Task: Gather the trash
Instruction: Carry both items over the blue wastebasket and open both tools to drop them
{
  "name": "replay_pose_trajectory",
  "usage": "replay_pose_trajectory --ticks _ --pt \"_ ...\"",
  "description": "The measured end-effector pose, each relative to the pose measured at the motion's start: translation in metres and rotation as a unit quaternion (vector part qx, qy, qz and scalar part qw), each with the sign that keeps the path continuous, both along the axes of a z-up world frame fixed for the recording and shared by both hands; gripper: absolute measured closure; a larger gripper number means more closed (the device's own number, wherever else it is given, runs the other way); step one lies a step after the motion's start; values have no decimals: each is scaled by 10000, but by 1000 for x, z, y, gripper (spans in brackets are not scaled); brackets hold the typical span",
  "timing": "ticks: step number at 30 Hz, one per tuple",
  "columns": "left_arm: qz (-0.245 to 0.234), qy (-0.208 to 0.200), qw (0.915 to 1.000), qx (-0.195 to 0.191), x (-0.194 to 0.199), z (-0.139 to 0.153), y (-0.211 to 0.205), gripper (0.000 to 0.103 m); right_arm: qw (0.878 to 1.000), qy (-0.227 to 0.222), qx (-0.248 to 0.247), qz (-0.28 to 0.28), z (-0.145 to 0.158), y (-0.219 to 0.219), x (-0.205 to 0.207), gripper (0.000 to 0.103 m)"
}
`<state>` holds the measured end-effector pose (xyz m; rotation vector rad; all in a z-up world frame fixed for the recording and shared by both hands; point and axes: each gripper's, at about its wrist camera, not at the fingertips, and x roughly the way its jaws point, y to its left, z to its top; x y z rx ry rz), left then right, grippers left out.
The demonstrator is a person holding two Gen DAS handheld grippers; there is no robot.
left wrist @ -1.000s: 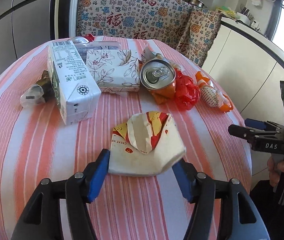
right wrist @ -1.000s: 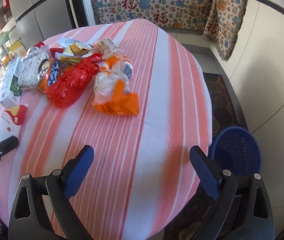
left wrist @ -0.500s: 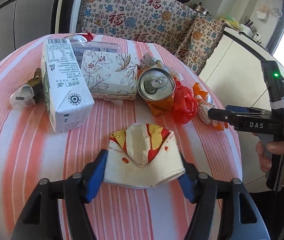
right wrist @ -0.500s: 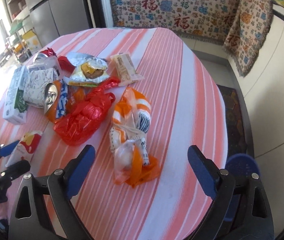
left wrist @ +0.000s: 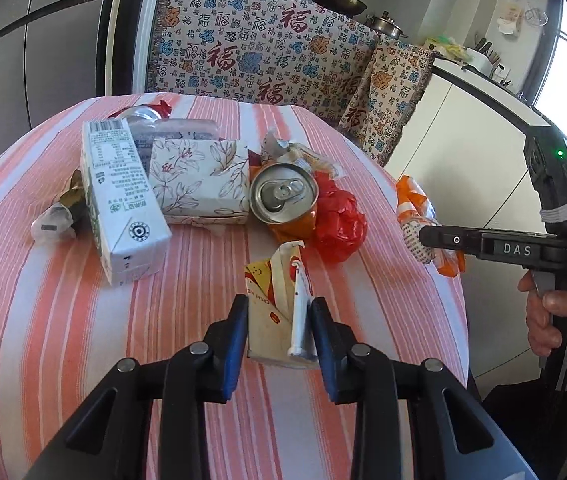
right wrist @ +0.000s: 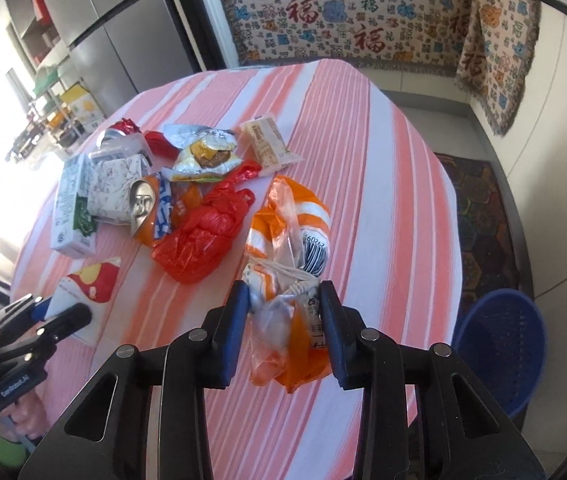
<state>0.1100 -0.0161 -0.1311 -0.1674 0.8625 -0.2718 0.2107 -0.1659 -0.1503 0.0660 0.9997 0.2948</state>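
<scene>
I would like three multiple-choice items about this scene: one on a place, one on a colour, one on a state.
1. Where is the bin?
A. on the table
B. on the floor beside the table
C. on the counter

2. What colour is the bin?
A. blue
B. green
C. white

3. What does the left gripper do?
A. stands open over nothing
B. clamps the squashed paper cup
C. holds the can

Answers: 1 B, it stands below the table's edge; 2 A, its mesh wall is blue; 3 B, both pads press the cup's sides.
</scene>
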Motion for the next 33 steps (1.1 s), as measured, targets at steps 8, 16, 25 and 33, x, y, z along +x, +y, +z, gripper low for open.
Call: replay_pose_trajectory --ticks 8,16,25,33 --pt "-260 -151 9995 53 2 21 -33 71 9991 -52 413 -23 9 -12 -10 67" --pt "-885 -279 9956 -114 27 48 -97 71 9923 -209 993 -715 28 -85 -25 67" --pt "-2121 -139 9770 -157 68 46 -252 71 9769 -360 766 -1963 34 -216 -41 66" --pt "-2755 202 9611 90 106 2 -370 70 9628 116 363 -2675 -9 -310 -35 66"
